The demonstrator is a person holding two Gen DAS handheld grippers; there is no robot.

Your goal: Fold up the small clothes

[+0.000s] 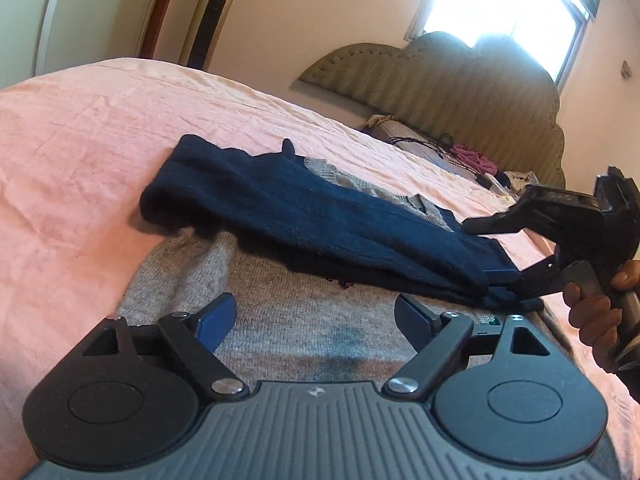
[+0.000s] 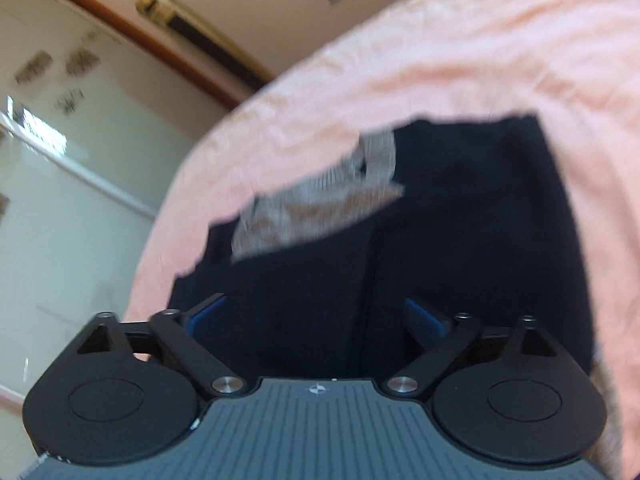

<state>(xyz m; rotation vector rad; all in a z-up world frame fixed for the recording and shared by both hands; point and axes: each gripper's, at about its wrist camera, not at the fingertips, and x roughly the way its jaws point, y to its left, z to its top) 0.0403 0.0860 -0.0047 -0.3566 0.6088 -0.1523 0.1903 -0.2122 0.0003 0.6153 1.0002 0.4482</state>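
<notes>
- The left gripper (image 1: pixel 314 314) stands with its jaws spread wide and nothing between them, hovering just over the grey body of the sweater (image 1: pixel 280 312).
- Just ahead of it, the navy sleeves (image 1: pixel 304 208) lie folded across the grey knit, with a patch of grey showing beyond them.
- To its right, the right gripper (image 1: pixel 496 248) is held in a hand (image 1: pixel 596 312), its jaws parted around the edge of the navy fabric without visibly clamping it.
- In its own view, the right gripper's (image 2: pixel 316 316) blue pads (image 2: pixel 424 316) are apart over the dark cloth.
- The sweater lies on a pink bedsheet (image 1: pixel 80 140); a headboard (image 1: pixel 440 80) stands far ahead.
</notes>
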